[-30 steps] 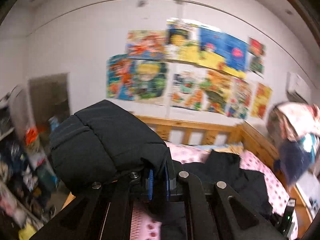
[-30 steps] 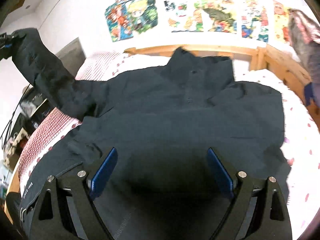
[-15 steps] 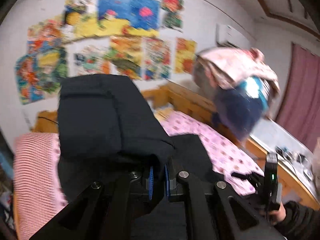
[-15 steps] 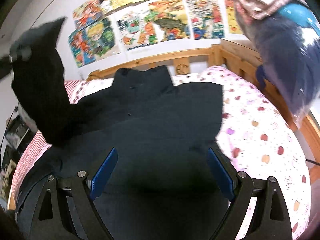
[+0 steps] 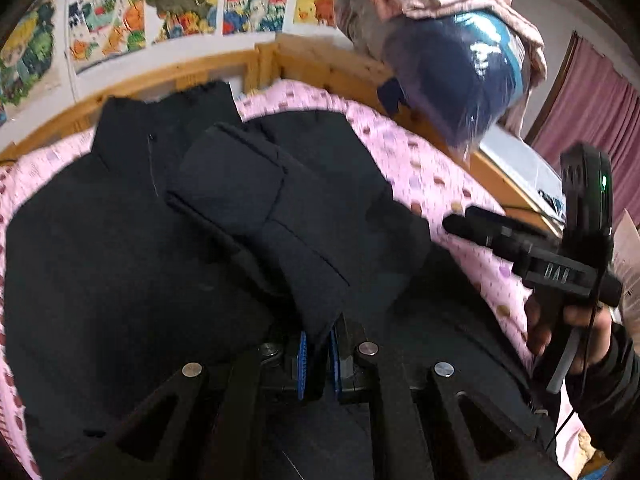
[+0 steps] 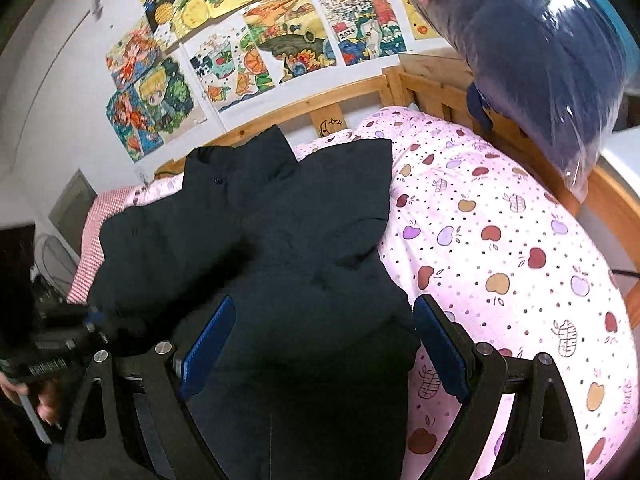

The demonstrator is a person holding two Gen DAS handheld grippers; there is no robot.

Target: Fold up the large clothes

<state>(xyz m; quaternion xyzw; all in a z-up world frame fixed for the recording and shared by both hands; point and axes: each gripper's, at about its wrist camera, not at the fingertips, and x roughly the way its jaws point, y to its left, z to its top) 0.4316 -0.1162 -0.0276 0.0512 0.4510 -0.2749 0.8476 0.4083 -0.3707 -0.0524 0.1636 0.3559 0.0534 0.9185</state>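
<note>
Now the left gripper [image 5: 318, 354] pinches the sleeve [image 5: 256, 216] of a dark jacket [image 6: 256, 240] spread on the bed [image 6: 500, 240].
Its blue pads [image 5: 303, 364] are nearly closed on the sleeve's near end, and the sleeve runs away over the jacket's chest toward the collar. The right gripper [image 6: 324, 354] hangs wide open over the jacket's near part, gripping nothing. A bagged bundle [image 6: 532, 52] sits on the wooden rail at far right, with drawings [image 6: 256, 36] on the far wall.
</note>
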